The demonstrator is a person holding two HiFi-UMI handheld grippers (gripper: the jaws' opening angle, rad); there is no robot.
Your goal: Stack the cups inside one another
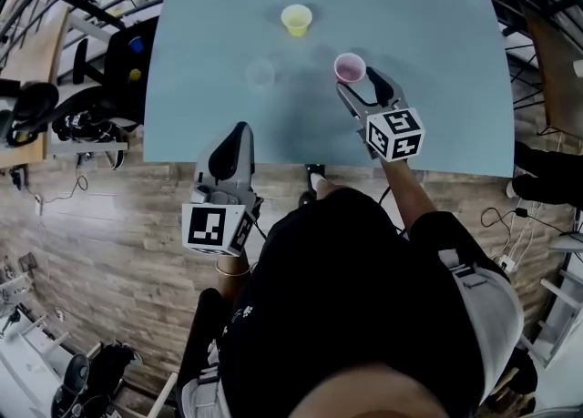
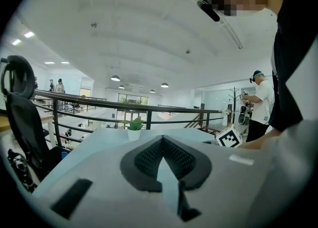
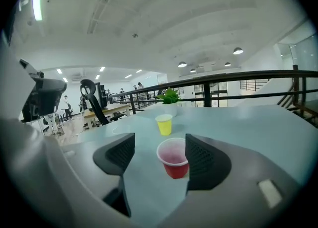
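Right jaws wide around the red cup, left jaws closed on nothing.
The right gripper (image 3: 160,141) tilts slightly down over the pale blue bench (image 1: 437,61), its black, dimpled jaws far apart. The upright red cup (image 3: 174,158) stands between them, close by the right-hand one; contact cannot be told. The smooth, tapered yellow cup (image 3: 164,123) stands apart, farther out. The left gripper (image 2: 163,141) is held near level at the bench's near edge, its jaws pressed together.
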